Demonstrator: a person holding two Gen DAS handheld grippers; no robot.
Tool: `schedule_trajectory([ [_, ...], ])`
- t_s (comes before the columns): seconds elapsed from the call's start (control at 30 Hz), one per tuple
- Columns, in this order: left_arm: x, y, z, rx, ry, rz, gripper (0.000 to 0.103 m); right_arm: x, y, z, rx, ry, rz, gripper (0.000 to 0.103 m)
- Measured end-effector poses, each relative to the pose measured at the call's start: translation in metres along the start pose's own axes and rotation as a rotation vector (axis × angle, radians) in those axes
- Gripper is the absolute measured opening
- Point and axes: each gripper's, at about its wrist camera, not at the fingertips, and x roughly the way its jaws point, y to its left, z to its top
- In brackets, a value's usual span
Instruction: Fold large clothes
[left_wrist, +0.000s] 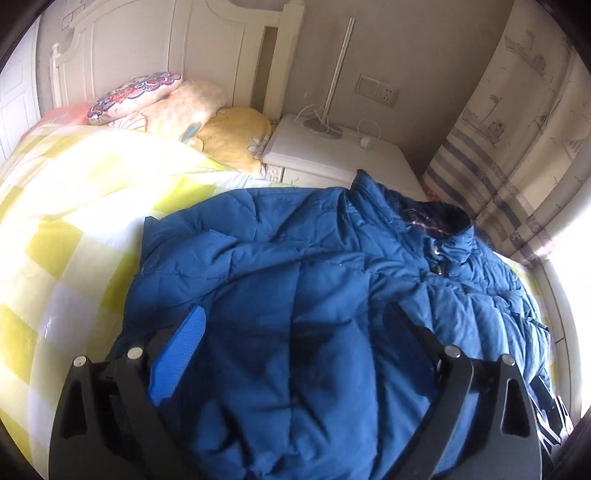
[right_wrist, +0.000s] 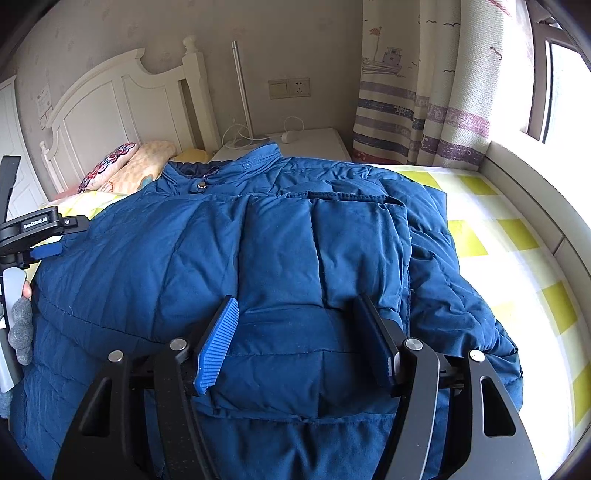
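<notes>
The blue puffer jacket (right_wrist: 280, 258) lies spread on the bed (right_wrist: 495, 236), collar toward the headboard. Both the left gripper (left_wrist: 295, 332) and right gripper (right_wrist: 299, 328) hover over it, fingers spread wide, holding nothing. It looks soft, puffy, slippery — best pinched at a hem or sleeve edge.

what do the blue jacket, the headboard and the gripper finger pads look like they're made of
Blue jacket: quilted, padded synthetic shell, probably nylon or polyester, with a soft sheen, stitched channels and puffy creases.
Headboard: looks like wood painted glossy cream-white, with moulded panels and turned posts.
Finger pads: bright blue ribbed material, likely rubber or soft plastic, matte, on black rigid fingers.
</notes>
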Motion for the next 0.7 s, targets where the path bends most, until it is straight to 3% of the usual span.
schedule_trajectory([
  [0.13,-0.019,-0.010,-0.035,0.100,0.001,0.045,0.096,-0.001,-0.001,0.000,0.007,-0.002,0.009,0.063],
  [0.23,-0.015,-0.019,-0.066,0.241,-0.031,0.099,0.098,-0.001,-0.002,0.000,0.008,-0.004,0.013,0.064],
  [0.47,-0.008,-0.023,-0.068,0.261,-0.039,0.137,0.100,-0.003,0.002,0.000,-0.010,-0.002,0.022,0.070],
  [0.6,-0.009,-0.021,-0.068,0.253,-0.043,0.126,0.100,-0.014,0.006,0.008,-0.017,-0.053,-0.035,0.070],
  [0.7,-0.009,-0.021,-0.069,0.251,-0.043,0.123,0.100,-0.013,0.008,0.020,-0.013,-0.084,-0.043,0.079],
])
